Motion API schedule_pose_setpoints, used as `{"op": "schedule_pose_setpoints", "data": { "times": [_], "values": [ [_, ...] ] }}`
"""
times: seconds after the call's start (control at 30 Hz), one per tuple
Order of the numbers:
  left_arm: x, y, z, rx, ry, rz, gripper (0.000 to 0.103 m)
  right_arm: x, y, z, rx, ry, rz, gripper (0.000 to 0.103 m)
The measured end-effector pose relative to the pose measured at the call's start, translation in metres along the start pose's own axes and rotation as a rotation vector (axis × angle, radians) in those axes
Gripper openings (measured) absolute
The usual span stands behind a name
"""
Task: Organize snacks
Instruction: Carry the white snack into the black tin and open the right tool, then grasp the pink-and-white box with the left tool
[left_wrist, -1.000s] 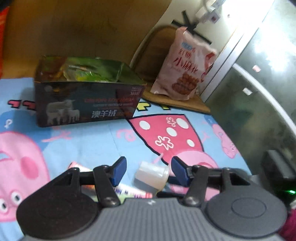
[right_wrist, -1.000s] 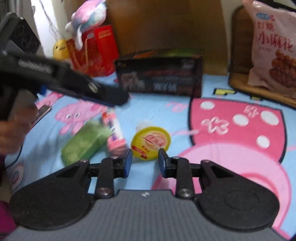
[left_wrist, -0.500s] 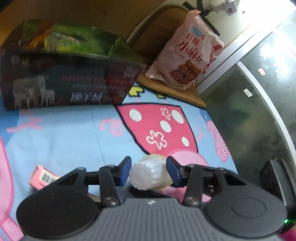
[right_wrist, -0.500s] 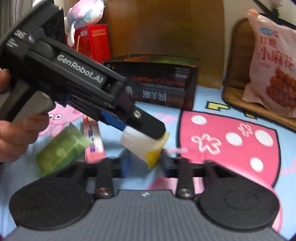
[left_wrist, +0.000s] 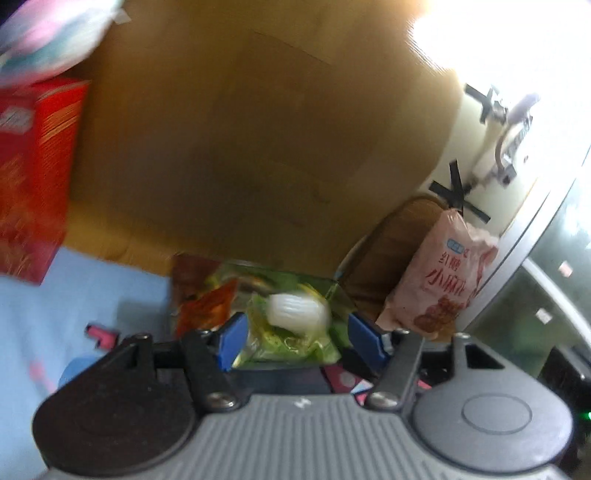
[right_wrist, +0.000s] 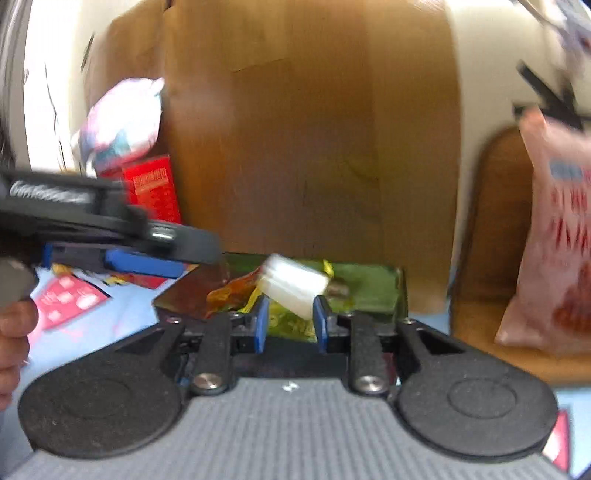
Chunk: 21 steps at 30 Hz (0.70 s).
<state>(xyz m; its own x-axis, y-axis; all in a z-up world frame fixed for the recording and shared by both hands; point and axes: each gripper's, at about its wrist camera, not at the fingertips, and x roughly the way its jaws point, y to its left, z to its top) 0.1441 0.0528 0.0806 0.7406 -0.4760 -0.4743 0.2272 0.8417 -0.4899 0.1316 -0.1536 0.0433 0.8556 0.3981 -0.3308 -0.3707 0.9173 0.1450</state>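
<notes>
Nearest, my left fingers (left_wrist: 231, 341) have just been opening and stand wide with the white jelly cup (left_wrist: 297, 314) loose between them, touching neither. My right fingers (right_wrist: 260, 328) have been closing to a narrow gap and appear to grip nothing. Beyond both, the cup hangs tilted over the open box (right_wrist: 369, 291) of snack packets at mid-frame, with the pink snack bag (left_wrist: 439, 284) farther right.

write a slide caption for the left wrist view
Left gripper open above the snack box, white jelly cup loose beyond its blue fingers.
</notes>
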Motion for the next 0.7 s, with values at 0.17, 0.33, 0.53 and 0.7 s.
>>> {"op": "schedule_pose_setpoints", "data": {
  "times": [0.17,0.33,0.53,0.7],
  "values": [
    [-0.028,0.035,-0.044,-0.065,0.052,-0.006,0.061,-0.057,-0.018,-0.053,0.137,0.07,0.102,0.03],
    [-0.041,0.042,-0.089,-0.085,0.144,-0.028,0.059,-0.101,-0.008,-0.104,0.181,0.168,0.199,0.03],
    [-0.03,0.023,-0.101,-0.046,0.197,0.006,0.059,-0.101,0.023,-0.113,0.058,0.202,0.176,0.03],
    [-0.005,0.017,-0.089,-0.074,0.225,0.094,0.055,-0.095,0.035,-0.09,-0.107,0.071,-0.109,0.03]
  ]
}}
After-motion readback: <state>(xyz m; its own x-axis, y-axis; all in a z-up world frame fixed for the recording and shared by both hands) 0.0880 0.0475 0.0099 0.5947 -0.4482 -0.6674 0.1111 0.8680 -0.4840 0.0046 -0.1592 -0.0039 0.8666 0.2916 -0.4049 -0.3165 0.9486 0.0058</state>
